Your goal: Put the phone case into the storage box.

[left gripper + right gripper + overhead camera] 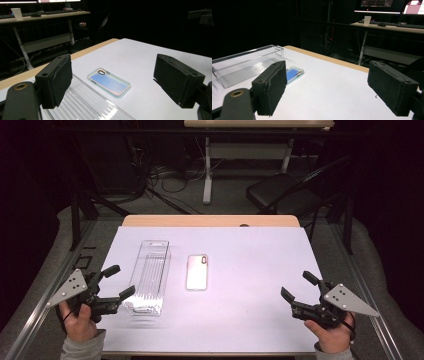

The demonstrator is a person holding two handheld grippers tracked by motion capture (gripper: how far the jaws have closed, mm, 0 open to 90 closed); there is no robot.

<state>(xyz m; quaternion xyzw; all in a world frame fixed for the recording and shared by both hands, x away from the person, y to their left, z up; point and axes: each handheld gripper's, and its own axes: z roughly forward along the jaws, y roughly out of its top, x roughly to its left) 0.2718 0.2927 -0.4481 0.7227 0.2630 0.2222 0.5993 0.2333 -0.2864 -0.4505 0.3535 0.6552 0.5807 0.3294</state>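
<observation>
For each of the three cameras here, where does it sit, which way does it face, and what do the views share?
High view: above the person's side, looking forward and down on the table; both hands, left gripper and right gripper show, jaws open.
Left gripper view: low beside the clear tray, looking across at the phone case between its own jaws.
Right gripper view: low, from the opposite side, between its own jaws.
All three share the tray and the phone case.

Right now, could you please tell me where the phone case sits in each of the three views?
High view: the phone case lies mid-table, just right of the clear tray.
Left gripper view: the case lies centre frame, beyond the tray at the bottom.
Right gripper view: the case peeks out beside the left jaw, right of the tray.
Shared landmark: the clear tray.
</observation>
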